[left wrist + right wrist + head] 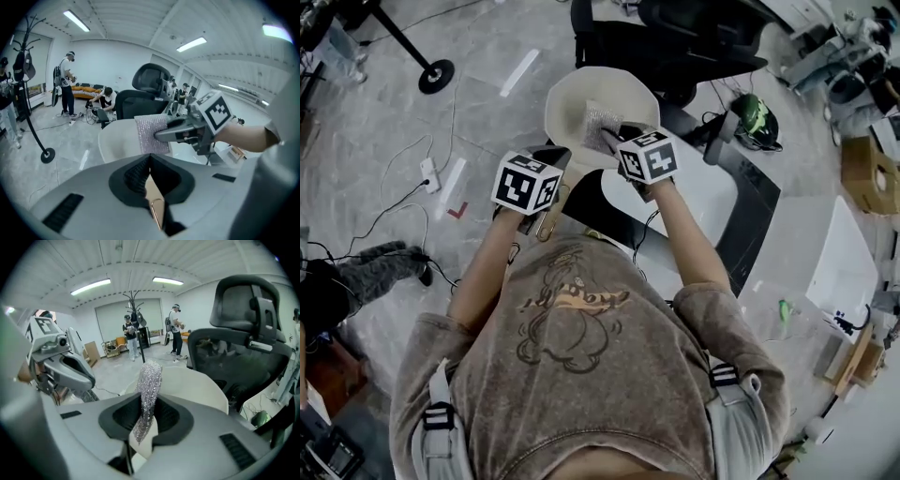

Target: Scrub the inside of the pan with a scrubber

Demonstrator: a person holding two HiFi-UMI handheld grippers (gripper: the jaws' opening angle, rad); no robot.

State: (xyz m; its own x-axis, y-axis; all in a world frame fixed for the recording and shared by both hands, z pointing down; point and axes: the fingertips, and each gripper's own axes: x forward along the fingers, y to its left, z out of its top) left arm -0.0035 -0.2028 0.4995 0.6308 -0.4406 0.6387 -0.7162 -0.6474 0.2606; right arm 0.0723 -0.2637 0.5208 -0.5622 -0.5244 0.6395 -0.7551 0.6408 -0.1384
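A cream pan (581,94) is held up in front of me, its tan handle (154,201) clamped between the jaws of my left gripper (149,164). In the head view that left gripper (546,192) sits just below the pan's near rim. A silver, glittery scrubber (598,122) lies against the pan's inside, and my right gripper (623,145) is shut on it. The right gripper view shows the scrubber (149,385) standing up between the shut jaws of the right gripper (144,416), with the pan (201,387) behind it. From the left gripper view the scrubber (151,133) hangs in front of the pan (115,140).
A black office chair (694,37) stands just beyond the pan. A white tabletop (712,202) lies to the right. A power strip (429,173) with cables and a coat stand's base (437,75) are on the floor at left. Several people stand far off in the room.
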